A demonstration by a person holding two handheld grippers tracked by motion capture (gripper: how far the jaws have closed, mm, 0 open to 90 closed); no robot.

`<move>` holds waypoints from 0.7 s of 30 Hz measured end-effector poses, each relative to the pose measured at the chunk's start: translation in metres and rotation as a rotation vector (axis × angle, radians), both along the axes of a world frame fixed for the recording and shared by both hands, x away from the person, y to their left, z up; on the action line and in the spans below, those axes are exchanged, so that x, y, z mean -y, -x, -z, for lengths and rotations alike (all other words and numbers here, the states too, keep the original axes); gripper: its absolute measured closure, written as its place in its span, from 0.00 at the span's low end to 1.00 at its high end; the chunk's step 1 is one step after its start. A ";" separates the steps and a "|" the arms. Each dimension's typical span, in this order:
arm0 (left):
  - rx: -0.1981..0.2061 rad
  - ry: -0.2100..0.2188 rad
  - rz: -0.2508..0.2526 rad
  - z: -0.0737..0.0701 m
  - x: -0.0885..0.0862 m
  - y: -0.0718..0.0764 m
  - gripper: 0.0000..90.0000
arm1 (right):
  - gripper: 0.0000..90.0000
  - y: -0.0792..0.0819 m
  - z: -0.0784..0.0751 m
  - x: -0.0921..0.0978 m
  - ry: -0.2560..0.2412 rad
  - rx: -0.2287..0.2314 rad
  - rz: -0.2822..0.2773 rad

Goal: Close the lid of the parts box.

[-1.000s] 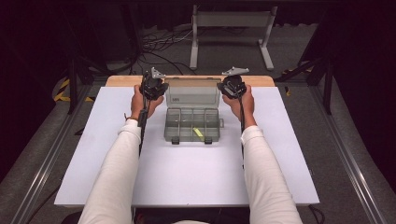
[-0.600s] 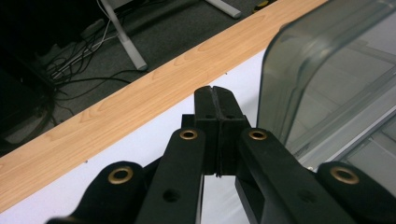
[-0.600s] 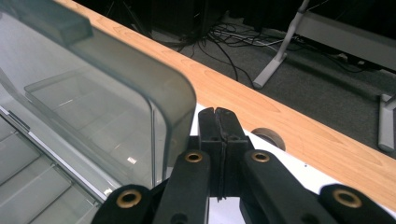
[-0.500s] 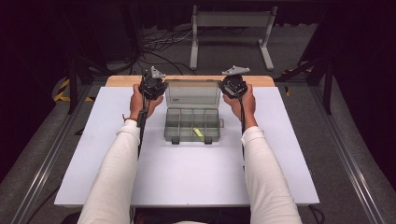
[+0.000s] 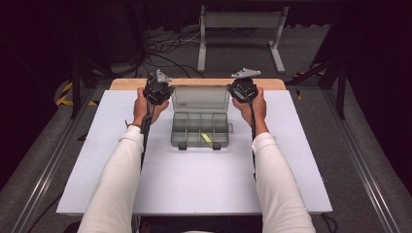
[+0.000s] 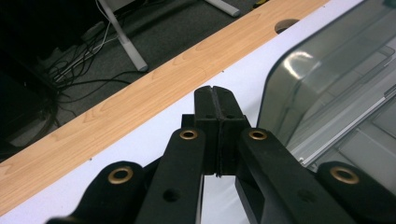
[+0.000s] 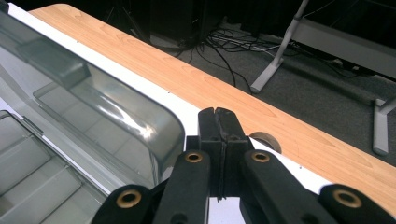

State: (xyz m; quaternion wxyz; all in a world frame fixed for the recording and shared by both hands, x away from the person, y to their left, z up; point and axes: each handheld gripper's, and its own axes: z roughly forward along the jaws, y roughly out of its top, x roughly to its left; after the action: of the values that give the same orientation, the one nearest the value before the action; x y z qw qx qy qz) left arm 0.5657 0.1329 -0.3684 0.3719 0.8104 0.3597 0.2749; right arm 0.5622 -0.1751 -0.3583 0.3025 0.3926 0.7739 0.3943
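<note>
White table (image 5: 194,184) — open box (image 5: 200,124) between left tool (image 5: 158,90), right tool (image 5: 244,89).

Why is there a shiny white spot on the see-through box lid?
Room light bounces off the curved lid in the right gripper view, and off its corner in the left gripper view; the high view shows the box dimmer, with dark surroundings.
</note>
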 end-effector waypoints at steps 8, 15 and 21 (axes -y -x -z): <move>0.018 -0.024 0.003 -0.005 0.000 0.006 1.00 | 1.00 0.005 -0.003 -0.001 0.010 0.003 0.001; 0.023 -0.043 0.016 -0.007 -0.001 0.012 1.00 | 1.00 0.010 -0.005 -0.002 0.023 0.007 -0.004; 0.024 -0.046 0.025 -0.006 -0.001 0.015 1.00 | 1.00 0.016 -0.007 -0.002 0.023 0.010 -0.008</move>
State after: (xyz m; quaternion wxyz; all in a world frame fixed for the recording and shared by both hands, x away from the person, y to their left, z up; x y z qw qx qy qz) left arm 0.5504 0.1342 -0.3620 0.3607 0.8199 0.3384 0.2882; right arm 0.5467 -0.1729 -0.3517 0.3091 0.3840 0.7786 0.3883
